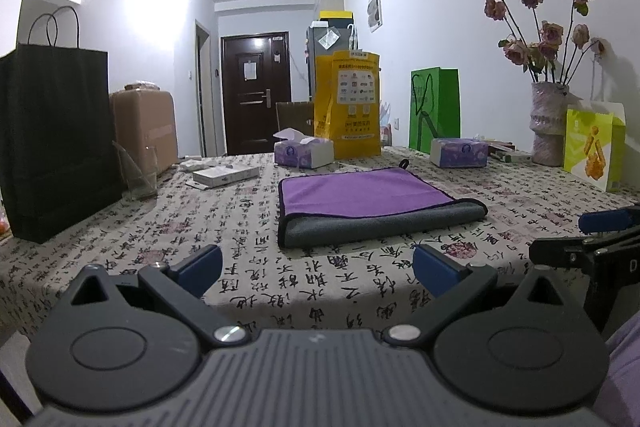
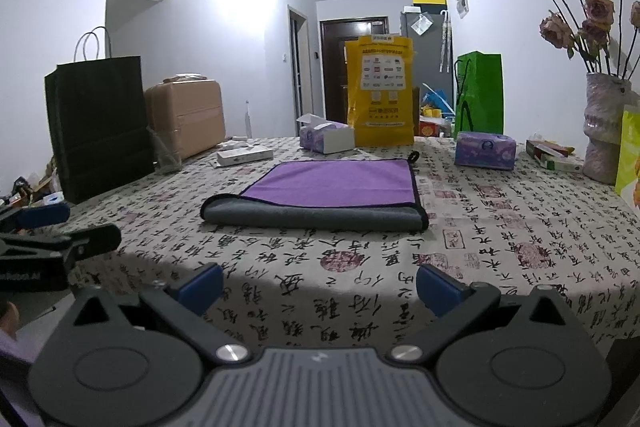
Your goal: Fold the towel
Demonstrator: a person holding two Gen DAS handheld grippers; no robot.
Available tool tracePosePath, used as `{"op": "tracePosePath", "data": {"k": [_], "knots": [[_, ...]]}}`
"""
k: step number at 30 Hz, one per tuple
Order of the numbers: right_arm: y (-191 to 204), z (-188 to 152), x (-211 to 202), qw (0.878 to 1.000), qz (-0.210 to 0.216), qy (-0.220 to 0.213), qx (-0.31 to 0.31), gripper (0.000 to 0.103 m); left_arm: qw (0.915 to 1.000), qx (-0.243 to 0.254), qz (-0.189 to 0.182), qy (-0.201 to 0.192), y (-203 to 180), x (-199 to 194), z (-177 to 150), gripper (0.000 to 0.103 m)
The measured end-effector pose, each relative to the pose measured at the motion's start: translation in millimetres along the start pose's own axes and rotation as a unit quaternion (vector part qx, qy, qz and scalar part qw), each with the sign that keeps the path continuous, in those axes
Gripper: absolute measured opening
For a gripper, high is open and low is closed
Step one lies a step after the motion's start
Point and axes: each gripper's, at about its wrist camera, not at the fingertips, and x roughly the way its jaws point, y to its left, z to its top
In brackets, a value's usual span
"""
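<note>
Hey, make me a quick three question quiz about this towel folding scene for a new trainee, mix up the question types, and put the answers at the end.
1. True or false: the left claw is gripping the towel.
2. Multiple choice: which colour shows on the towel's top face? A) green B) purple C) yellow
3. Fill in: the folded grey edge of the towel faces ____ the claws.

Key
1. False. Both the left claw and the right claw are open, hanging above the tablecloth, short of the towel.
2. B. Purple on top, with grey showing at the near fold.
3. Toward.
</note>
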Motion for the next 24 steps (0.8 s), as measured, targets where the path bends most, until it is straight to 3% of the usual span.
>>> {"op": "tracePosePath", "data": {"k": [8, 20, 24], "knots": [[-5.8, 8.5, 19.7, 1.000, -0.003, -0.010, -0.005, 0.103, 0.9995, -0.027, 0.000, 0.015, 10.9, 33.1, 8.6, 0.103], [-48.8, 18.2, 69.4, 1.000, -0.022, 0.014, 0.003, 0.087, 0.9974, -0.036, -0.004, 0.062, 12.6, 102.5, 14.0, 0.103], [-61.9, 22.9, 88.7, 1.000, -0.022, 0.020, 0.001, 0.087, 0.9967, -0.036, -0.001, 0.072, 18.4, 130.5, 19.5, 0.095]]}}
